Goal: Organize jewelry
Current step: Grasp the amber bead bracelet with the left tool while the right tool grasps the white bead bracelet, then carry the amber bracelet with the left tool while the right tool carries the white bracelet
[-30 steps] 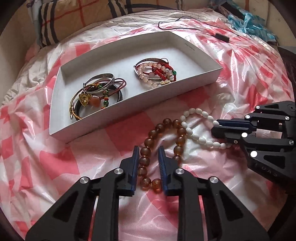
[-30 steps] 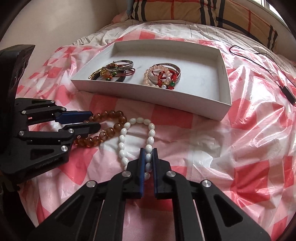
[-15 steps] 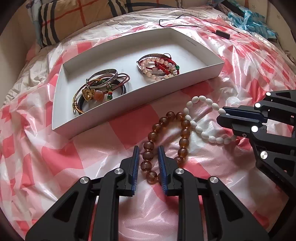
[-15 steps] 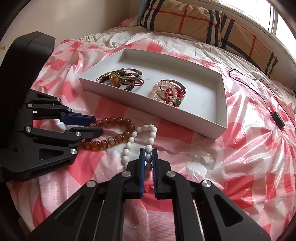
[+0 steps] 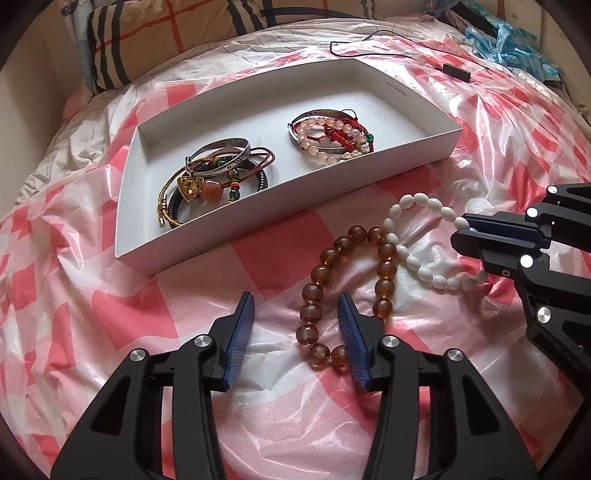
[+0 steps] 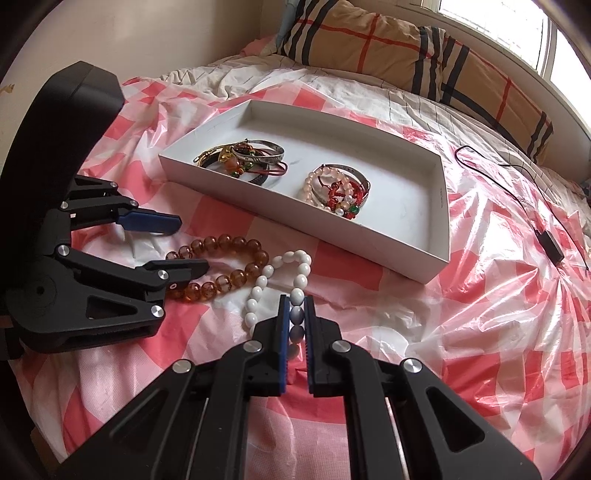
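Note:
An amber bead bracelet (image 5: 386, 254) (image 6: 223, 240) lies on the pink-checked plastic sheet, looped against a white bead bracelet (image 5: 421, 273) (image 6: 295, 254). My left gripper (image 5: 295, 306) (image 6: 192, 243) straddles the amber bracelet's near end. Its jaws are opening and the pads do not press the beads. My right gripper (image 6: 295, 306) (image 5: 461, 228) is shut on the white bracelet's near beads. Beyond them stands a white tray (image 5: 258, 218) (image 6: 439, 214). It holds a pile of bangles and cords (image 5: 218, 173) and a pile of pink and red bead bracelets (image 5: 332, 136).
The sheet (image 5: 92, 302) covers a bed. A plaid pillow (image 5: 166, 33) (image 6: 406, 48) lies behind the tray. A black cable with a small box (image 5: 456, 72) (image 6: 550, 243) runs to the tray's right, and blue plastic (image 5: 509, 44) sits at the far corner.
My left gripper's jaws have spread wide off the amber bracelet, which stays on the sheet. The right gripper has kept its grip on the white beads and tilted slightly.

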`<control>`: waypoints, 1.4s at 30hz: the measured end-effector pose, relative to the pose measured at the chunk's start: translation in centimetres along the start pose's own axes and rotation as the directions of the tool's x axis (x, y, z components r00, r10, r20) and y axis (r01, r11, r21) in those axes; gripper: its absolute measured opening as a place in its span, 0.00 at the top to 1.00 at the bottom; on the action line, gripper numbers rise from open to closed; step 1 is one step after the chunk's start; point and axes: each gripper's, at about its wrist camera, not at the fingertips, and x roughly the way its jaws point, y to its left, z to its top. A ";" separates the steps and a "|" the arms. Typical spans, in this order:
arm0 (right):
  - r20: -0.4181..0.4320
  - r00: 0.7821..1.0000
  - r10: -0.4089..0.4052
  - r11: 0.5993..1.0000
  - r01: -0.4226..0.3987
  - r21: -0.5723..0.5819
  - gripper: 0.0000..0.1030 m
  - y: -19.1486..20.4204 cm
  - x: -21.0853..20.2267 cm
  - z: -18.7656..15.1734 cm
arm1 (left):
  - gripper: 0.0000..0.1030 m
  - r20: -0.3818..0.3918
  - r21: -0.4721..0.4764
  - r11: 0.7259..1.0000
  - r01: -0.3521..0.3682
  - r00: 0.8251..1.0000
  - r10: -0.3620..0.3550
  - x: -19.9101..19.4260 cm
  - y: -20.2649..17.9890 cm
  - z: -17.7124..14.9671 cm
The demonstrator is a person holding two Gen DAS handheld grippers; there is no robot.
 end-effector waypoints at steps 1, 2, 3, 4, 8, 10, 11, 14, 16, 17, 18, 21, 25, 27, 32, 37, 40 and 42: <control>0.000 1.000 0.000 1.000 0.000 -0.001 0.92 0.0 0.0 0.0 | 0.54 0.001 0.000 1.000 -0.003 1.000 0.003 0.0 0.0 0.0; -0.001 1.000 -0.001 1.000 0.001 -0.002 0.92 0.0 0.1 0.0 | 0.53 0.002 0.002 1.000 -0.006 1.000 0.006 0.0 0.0 0.0; -0.001 1.000 -0.003 1.000 0.003 -0.002 0.92 0.0 0.1 0.0 | 0.53 0.003 0.005 1.000 -0.008 1.000 0.008 0.1 -0.1 0.0; -0.002 1.000 -0.005 1.000 0.005 -0.003 0.92 0.1 0.1 0.0 | 0.52 0.004 0.006 1.000 -0.010 1.000 0.010 0.1 -0.1 0.0; -0.008 1.000 -0.018 1.000 0.018 -0.001 0.90 -0.1 0.3 0.0 | 0.49 0.010 0.014 1.000 -0.023 1.000 0.023 0.1 -0.3 0.1; -0.007 1.000 -0.028 1.000 0.028 0.001 0.75 -0.2 0.3 0.0 | 0.48 0.013 0.021 0.999 -0.031 0.999 0.031 0.1 -0.4 0.1; -0.001 0.999 -0.035 0.999 0.035 0.002 0.66 -0.3 0.2 -0.1 | 0.48 0.014 0.024 0.999 -0.036 0.999 0.035 0.0 -0.5 0.1; 0.006 0.999 -0.038 0.999 0.038 0.004 0.63 -0.4 0.2 -0.1 | 0.47 0.019 0.032 0.999 -0.044 0.999 0.044 0.0 -0.6 0.1; -0.011 0.999 -0.033 0.999 0.033 0.004 0.61 -0.4 0.5 -0.2 | 0.47 0.023 0.038 0.998 -0.050 0.999 0.049 0.0 -0.7 0.1; -0.027 0.999 -0.025 1.000 0.025 0.002 0.61 -0.4 0.9 -0.3 | 0.48 0.026 0.042 0.998 -0.053 0.998 0.052 0.0 -0.8 0.0; -0.045 0.999 -0.014 1.000 0.014 -0.001 0.61 -0.4 1.2 -0.4 | 0.48 0.031 0.049 0.997 -0.059 0.998 0.057 0.0 -1.0 0.0; -0.074 0.996 0.052 0.999 -0.051 0.019 0.77 -0.4 1.9 -0.6 | 0.75 0.020 0.069 0.998 -0.014 1.000 0.013 0.0 -1.8 -0.1; -0.076 0.987 0.140 0.987 -0.133 0.091 0.92 -1.2 2.0 -0.7 | 0.89 0.012 0.072 0.997 0.039 0.999 -0.040 -0.2 -2.3 0.1; -0.061 0.982 0.180 0.975 -0.171 0.139 0.92 -2.0 1.8 -0.7 | 0.89 0.012 0.034 0.996 0.085 0.996 -0.085 -0.5 -1.7 0.2; 0.019 0.974 0.224 0.953 -0.223 0.207 0.92 -2.8 0.4 -0.5 | 0.89 0.053 -0.047 0.987 0.152 0.987 -0.150 -1.6 0.0 0.3; 0.094 0.983 0.155 0.966 -0.171 0.191 0.92 -2.4 -1.3 0.5 | 0.89 0.110 -0.087 0.985 0.148 0.984 -0.139 -3.1 1.3 0.2; 0.124 0.983 0.134 0.972 -0.155 0.178 0.92 -2.0 -2.0 0.9 | 0.89 0.127 -0.097 0.984 0.148 0.983 -0.136 -3.6 1.8 0.1; 0.144 0.980 0.136 0.971 -0.160 0.177 0.92 -2.0 -2.4 1.0 | 0.89 0.137 -0.102 0.983 0.154 0.981 -0.139 -3.9 2.0 0.2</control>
